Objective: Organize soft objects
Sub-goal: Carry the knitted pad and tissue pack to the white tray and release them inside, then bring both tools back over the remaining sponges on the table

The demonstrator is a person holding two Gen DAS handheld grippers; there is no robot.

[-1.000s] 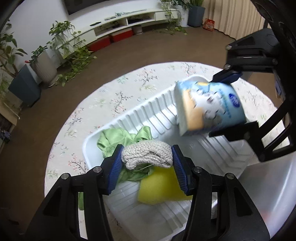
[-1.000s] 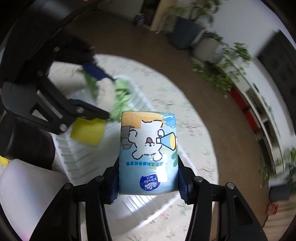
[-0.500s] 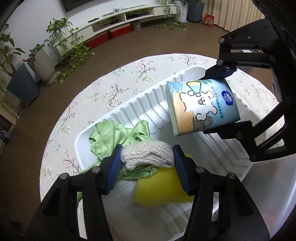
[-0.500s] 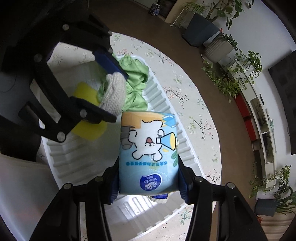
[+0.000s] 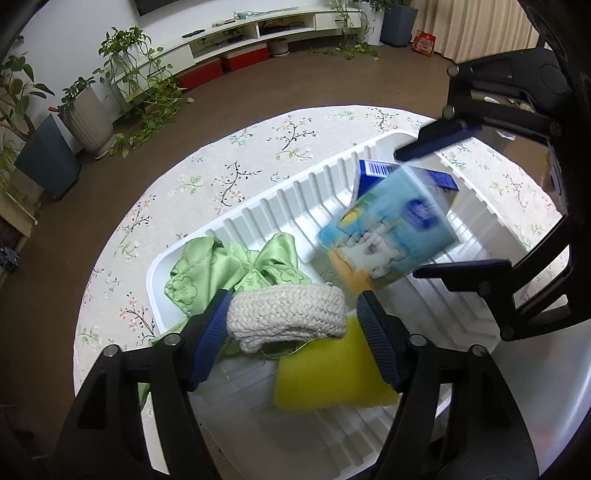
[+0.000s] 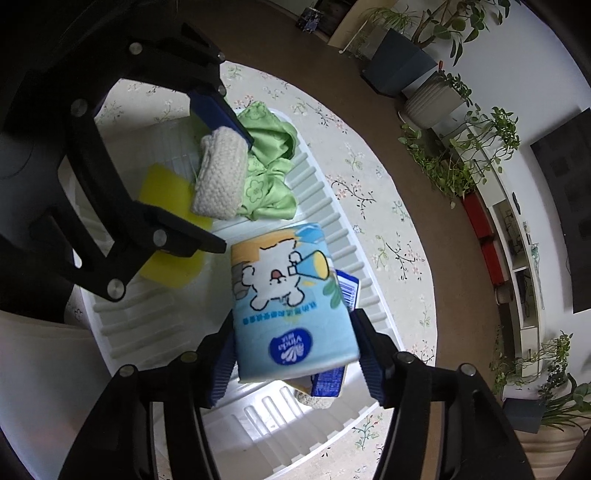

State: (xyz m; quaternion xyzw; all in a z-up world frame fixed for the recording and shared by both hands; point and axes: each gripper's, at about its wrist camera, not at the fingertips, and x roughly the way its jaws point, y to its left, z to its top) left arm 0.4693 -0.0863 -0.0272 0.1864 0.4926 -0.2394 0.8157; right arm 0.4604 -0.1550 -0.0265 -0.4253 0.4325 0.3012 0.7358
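Observation:
A white ribbed basket (image 5: pixel 258 199) sits on the flowered round table (image 5: pixel 240 155). In it lie a green cloth (image 5: pixel 229 269) and a yellow sponge (image 5: pixel 325 373). My left gripper (image 5: pixel 291 306) hangs over them with its jaws opening. A cream knitted piece (image 5: pixel 288 314) lies between the pads, and a gap shows at the right pad. My right gripper (image 6: pixel 295 325) is also opening. The blue tissue pack (image 6: pixel 288 302) sits tilted and loose between its pads, blurred in the left wrist view (image 5: pixel 388 236). A dark blue box (image 5: pixel 380 170) lies under the pack.
Brown floor surrounds the table, with potted plants (image 5: pixel 140 85) and a low white shelf unit (image 5: pixel 258 33) by the far wall. A pale smooth surface (image 5: pixel 535 387) adjoins the basket's near side. The basket's middle (image 5: pixel 424 325) holds nothing.
Both pairs of jaws have widened. The tissue pack has tilted and sunk toward the basket, uncovering the blue box. The knitted piece is no longer squeezed and has spread out.

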